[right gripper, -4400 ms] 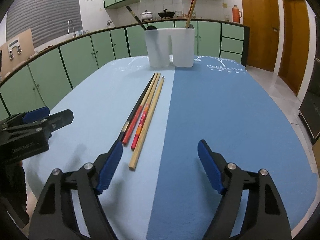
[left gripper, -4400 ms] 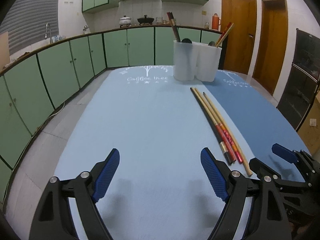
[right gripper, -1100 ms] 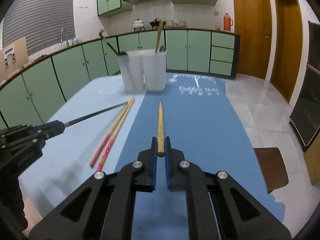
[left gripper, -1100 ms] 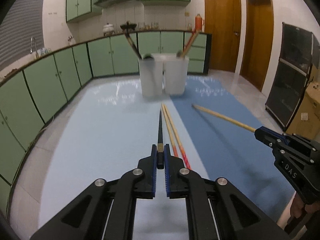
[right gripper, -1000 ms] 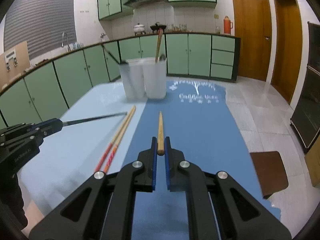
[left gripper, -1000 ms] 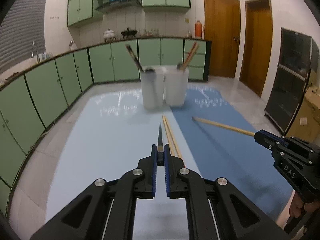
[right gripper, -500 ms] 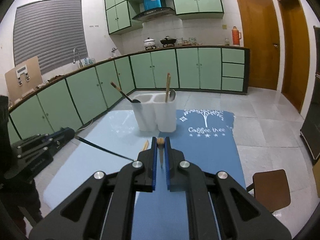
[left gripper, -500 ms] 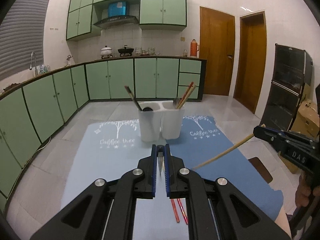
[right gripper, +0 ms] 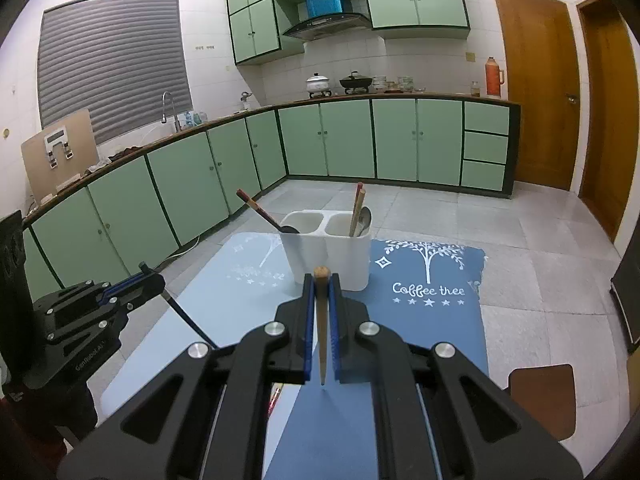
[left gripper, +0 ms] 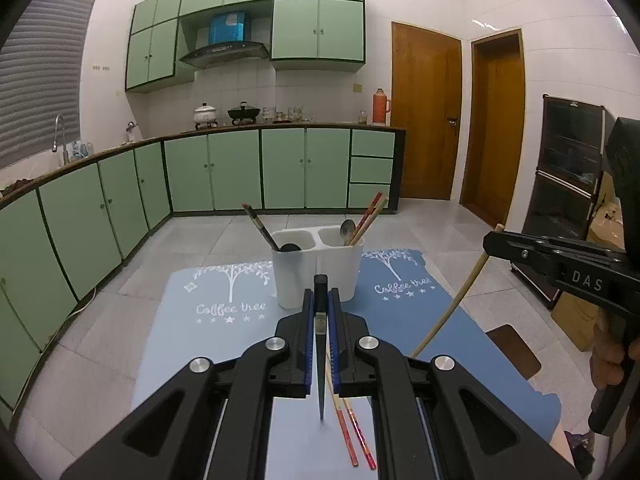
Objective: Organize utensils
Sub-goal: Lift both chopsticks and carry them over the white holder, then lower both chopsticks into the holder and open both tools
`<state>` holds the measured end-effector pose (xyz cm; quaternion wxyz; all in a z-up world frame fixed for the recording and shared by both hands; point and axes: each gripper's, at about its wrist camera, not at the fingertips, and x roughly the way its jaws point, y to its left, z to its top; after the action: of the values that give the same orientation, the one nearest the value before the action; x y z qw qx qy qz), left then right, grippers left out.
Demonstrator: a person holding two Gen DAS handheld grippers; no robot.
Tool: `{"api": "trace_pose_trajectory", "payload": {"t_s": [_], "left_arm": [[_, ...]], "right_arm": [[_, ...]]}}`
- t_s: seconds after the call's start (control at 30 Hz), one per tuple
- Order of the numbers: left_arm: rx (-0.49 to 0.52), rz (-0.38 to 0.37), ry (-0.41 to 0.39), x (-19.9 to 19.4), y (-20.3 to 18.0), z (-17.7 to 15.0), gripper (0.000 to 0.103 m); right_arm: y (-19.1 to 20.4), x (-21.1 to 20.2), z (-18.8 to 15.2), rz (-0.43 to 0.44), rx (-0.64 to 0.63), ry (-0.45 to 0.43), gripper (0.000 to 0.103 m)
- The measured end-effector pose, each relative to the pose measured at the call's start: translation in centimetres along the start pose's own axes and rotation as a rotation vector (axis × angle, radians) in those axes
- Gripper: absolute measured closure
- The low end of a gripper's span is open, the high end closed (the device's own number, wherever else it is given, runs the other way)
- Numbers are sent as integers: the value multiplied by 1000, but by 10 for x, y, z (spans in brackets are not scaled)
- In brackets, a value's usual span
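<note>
- The left tongs point(left gripper: 320, 316) are clamped tight on a black chopstick point(left gripper: 321, 368), and its thin tip points down at the worktop point(left gripper: 208, 344)
- The right tongs point(right gripper: 320, 312) are clamped tight on a plain wooden chopstick point(right gripper: 322, 344), with its round top poking out above the blue pads
- Both chopsticks hang in the air above the worktop, and the worktop has a light blue mat point(left gripper: 224, 320) and a dark blue mat point(right gripper: 432, 320) side by side
- A white cup holder point(right gripper: 326, 256) with two cups stands at the far end, where the two mats meet
- The left cup holds a dark spoon point(right gripper: 264, 214) that leans out to the left
- The right cup holds a shiny spoon point(right gripper: 365, 220) and some chopsticks point(right gripper: 357, 208)
- Two red chopsticks point(left gripper: 352, 428) lie flat on the worktop, under the left tongs
- A hand point(left gripper: 612, 356) grips the handle of the right tongs at the right edge of the left view
</note>
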<state>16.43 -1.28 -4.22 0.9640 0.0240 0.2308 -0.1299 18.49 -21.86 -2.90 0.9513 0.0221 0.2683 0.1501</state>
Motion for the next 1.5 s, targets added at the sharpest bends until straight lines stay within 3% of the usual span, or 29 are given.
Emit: {"api": "trace_pose_trajectory", "payload": {"t_s": [0.2, 0.5, 0.7, 0.87, 1.17, 1.5], "left_arm": [[2, -12, -40, -5, 2, 17, 96], [38, -21, -188, -10, -5, 81, 96], [49, -4, -303, 5, -7, 134, 96], [46, 12, -350, 33, -3, 162, 96], [25, 20, -333, 111, 11, 178, 96], [-32, 39, -236, 181, 32, 150, 96]], "right_arm": [[-6, -7, 28, 35, 21, -36, 97], [-6, -13, 95, 7, -36, -163, 97], [-11, 6, 137, -5, -45, -208, 97], [-22, 36, 163, -26, -42, -208, 97], [-39, 105, 173, -55, -43, -138, 97], [-47, 164, 154, -28, -30, -35, 97]]}}
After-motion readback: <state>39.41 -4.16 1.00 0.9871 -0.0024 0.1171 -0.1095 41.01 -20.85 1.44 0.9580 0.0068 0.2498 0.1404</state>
